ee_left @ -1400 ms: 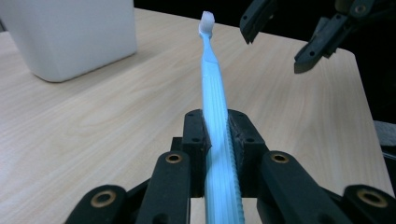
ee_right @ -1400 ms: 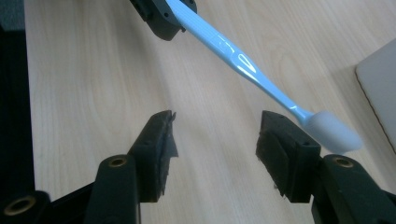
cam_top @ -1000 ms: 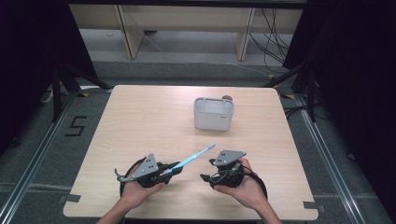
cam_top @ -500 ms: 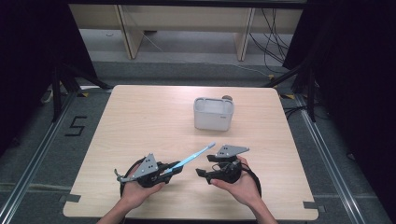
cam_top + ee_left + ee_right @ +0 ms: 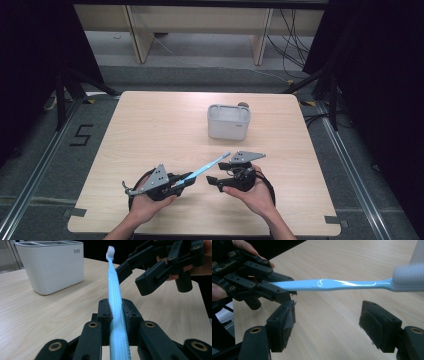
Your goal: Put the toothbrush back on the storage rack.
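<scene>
Near the table's front edge, we hold the left gripper (image 5: 186, 181) clamped tight on the handle of a blue toothbrush (image 5: 205, 169). From the left gripper view, its pads pinch the handle on both sides, and the brush (image 5: 114, 290) runs up and away, white bristle head at the far end, clear of the table. Our right gripper (image 5: 216, 172) sits just beside the brush, jaws spread wide, nothing between the pads; they have just been opening. From the right gripper view, the handle (image 5: 329, 285) crosses above and beyond the two jaw tips, not touching either, with the bristle head at the right edge. Farther back on the table (image 5: 150, 130) stands a white holder (image 5: 228, 122), well apart from the brush tip. Both our hands rest low by the near edge.
</scene>
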Demonstrator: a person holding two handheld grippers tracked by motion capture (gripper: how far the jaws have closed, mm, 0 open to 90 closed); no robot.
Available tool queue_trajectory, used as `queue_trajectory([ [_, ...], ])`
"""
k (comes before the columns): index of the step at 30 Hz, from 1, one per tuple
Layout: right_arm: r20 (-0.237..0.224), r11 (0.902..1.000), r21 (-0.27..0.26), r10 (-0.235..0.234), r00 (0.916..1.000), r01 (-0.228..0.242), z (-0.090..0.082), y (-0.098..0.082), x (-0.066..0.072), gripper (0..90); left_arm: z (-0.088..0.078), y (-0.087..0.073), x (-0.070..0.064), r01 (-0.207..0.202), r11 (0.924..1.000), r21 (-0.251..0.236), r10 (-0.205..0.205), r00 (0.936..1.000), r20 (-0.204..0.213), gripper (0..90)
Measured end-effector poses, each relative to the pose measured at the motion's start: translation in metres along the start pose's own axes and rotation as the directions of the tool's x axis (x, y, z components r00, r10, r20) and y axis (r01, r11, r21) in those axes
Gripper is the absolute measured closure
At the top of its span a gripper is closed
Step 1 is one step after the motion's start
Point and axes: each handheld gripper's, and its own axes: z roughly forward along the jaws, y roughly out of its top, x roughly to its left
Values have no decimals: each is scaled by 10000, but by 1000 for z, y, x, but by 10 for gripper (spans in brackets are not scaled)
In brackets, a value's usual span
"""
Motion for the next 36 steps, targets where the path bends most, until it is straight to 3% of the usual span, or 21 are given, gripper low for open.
queue_trajectory([
  [3,59,9997,-52,250,9997,-250,0,1,1,295,0,0,0,-26,10000,-19,26,10000,-27,782],
  [6,2,9996,-93,264,9997,-264,1,3,0,295,0,0,0,-8,10000,-49,8,10000,-50,781],
  [7,187,9998,-131,160,9997,-157,0,3,0,296,0,0,0,-2,10000,-63,2,10000,-62,782],
  [16,-214,9976,-282,622,9978,-627,3,3,-3,301,2,-1,0,73,9996,-279,-74,10000,-19,781],
  [19,-196,9977,-316,601,9980,-607,4,4,-4,301,1,-1,-1,55,9999,-99,-56,9999,-136,781],
  [20,-215,9942,-370,1002,9947,-1009,3,3,-3,301,1,-1,-1,43,9999,-105,-44,9999,-122,781],
  [22,-97,9946,-444,939,9955,-943,5,3,-5,301,1,-1,-1,64,9999,-142,-66,9999,-127,781],
  [24,-261,9926,-463,1112,9935,-1123,4,4,-4,301,2,-2,-1,85,9998,-154,-86,9999,-116,781],
  [25,-266,9944,-492,919,9954,-932,5,4,-6,301,2,-2,-2,82,9998,-154,-84,9999,-121,781],
  [27,-223,9926,-464,1116,9935,-1126,5,5,-4,302,2,-2,-2,104,9998,-142,-105,9999,-116,781],
  [28,-128,9948,-526,869,9961,-874,5,5,-5,302,2,-2,-2,84,9999,-129,-86,9999,-116,780],
  [30,-309,9916,-436,1207,9922,-1220,6,6,-3,302,3,-3,-2,104,9998,-189,-105,9999,-63,780],
  [32,-318,9938,-542,951,9950,-967,7,6,-5,302,3,-3,-3,86,9999,-79,-87,9999,-115,780],
  [36,-245,9941,-582,906,9956,-919,7,7,-5,304,4,-4,-3,82,9999,-70,-83,9999,-96,780],
])
